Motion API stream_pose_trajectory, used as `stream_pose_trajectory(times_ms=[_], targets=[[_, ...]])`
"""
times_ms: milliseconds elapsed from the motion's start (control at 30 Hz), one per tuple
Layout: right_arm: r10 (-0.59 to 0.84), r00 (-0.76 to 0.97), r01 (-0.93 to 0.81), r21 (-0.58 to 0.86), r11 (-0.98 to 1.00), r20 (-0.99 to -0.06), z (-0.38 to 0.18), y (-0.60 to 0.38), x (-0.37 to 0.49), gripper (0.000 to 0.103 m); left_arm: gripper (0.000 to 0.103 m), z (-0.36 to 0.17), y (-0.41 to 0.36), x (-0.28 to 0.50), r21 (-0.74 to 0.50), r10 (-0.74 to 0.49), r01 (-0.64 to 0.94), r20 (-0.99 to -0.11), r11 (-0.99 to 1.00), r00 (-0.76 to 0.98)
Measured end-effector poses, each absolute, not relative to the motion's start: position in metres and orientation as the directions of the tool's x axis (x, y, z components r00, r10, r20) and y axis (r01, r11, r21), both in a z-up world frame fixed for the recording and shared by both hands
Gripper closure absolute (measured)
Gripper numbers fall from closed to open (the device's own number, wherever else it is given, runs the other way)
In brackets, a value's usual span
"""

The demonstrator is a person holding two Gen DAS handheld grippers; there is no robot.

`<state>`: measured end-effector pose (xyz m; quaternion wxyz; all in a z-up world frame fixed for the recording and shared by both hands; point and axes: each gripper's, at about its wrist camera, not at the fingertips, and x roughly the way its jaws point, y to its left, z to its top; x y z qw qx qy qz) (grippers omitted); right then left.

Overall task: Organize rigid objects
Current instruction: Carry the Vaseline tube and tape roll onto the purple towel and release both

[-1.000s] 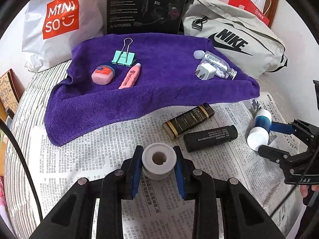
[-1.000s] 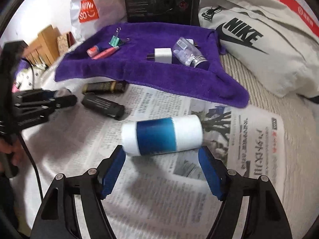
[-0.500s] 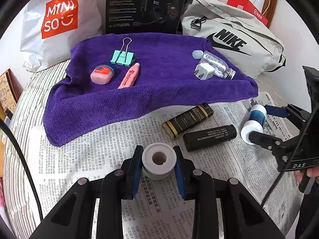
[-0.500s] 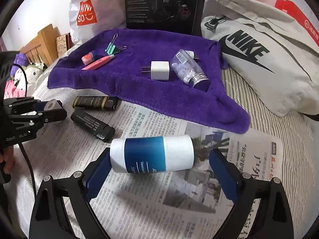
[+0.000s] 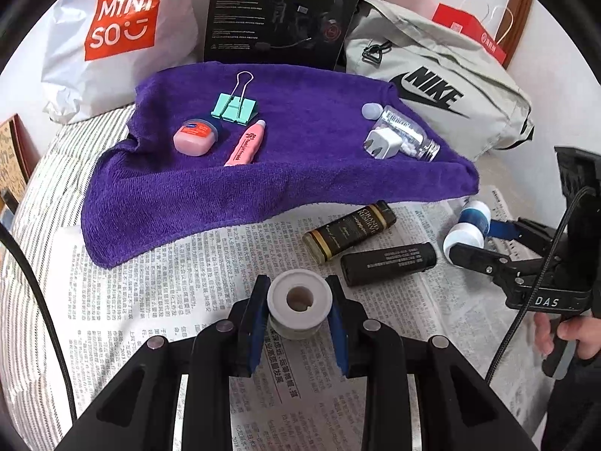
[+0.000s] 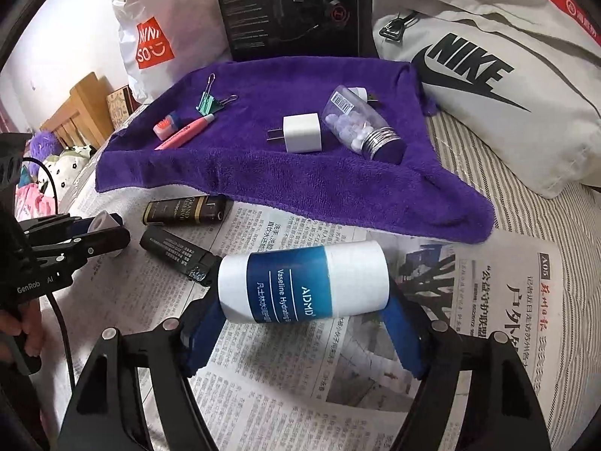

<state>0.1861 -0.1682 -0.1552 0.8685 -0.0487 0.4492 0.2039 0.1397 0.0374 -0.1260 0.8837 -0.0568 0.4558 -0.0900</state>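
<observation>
Newspaper (image 5: 157, 293) covers a striped bed, with a purple towel (image 5: 300, 173) spread beyond it and bags and a black box (image 5: 281, 15) propped at the back. Seen from the left wrist, the left gripper (image 5: 298, 310) has its jaws closed on a white spool (image 5: 298, 300), whose hole faces the camera. Ahead of the jaws and to their right lie a dark gold-trimmed lighter (image 5: 349, 231) and a black battery (image 5: 388, 263), side by side on the paper. Farther ahead on the towel sit a green binder clip (image 5: 234, 107), a pink tin (image 5: 195, 137), a pink tube (image 5: 246, 144), a white charger plug (image 5: 381, 143) and a clear pill bottle (image 5: 407, 135). From the right wrist, the right gripper (image 6: 304, 315) clamps a white and blue lotion bottle (image 6: 304, 283) crosswise by its two ends, raised above the newspaper (image 6: 338, 368). Just left of these jaws lies the battery (image 6: 176, 253), with the lighter (image 6: 184, 210) beyond it and the left gripper (image 6: 99, 235) at the far left.
</observation>
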Motion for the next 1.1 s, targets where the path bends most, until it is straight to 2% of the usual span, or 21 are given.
stream_pose_trajectory(times_ms=[600,867,1100], targets=[[0.358,0.532,-0.418,0.130,0.899,-0.767,-0.113,-0.172,0.196,0.026,0.075,-0.096,0.048,0.148,-0.185,-0.204,0.095,-0.771,0.978,0.603],[0.384,0.559,-0.463,0.107,0.880,-0.735,-0.088,-0.141,0.243,0.026,0.075,-0.086,0.071,0.163,-0.178,-0.172,0.053,-0.763,0.983,0.622],[0.364,0.579,-0.447,0.089,0.890,-0.730,-0.096,-0.108,0.307,0.026,0.075,-0.085,0.088,0.177,-0.178,-0.160,0.035,-0.759,0.983,0.631]])
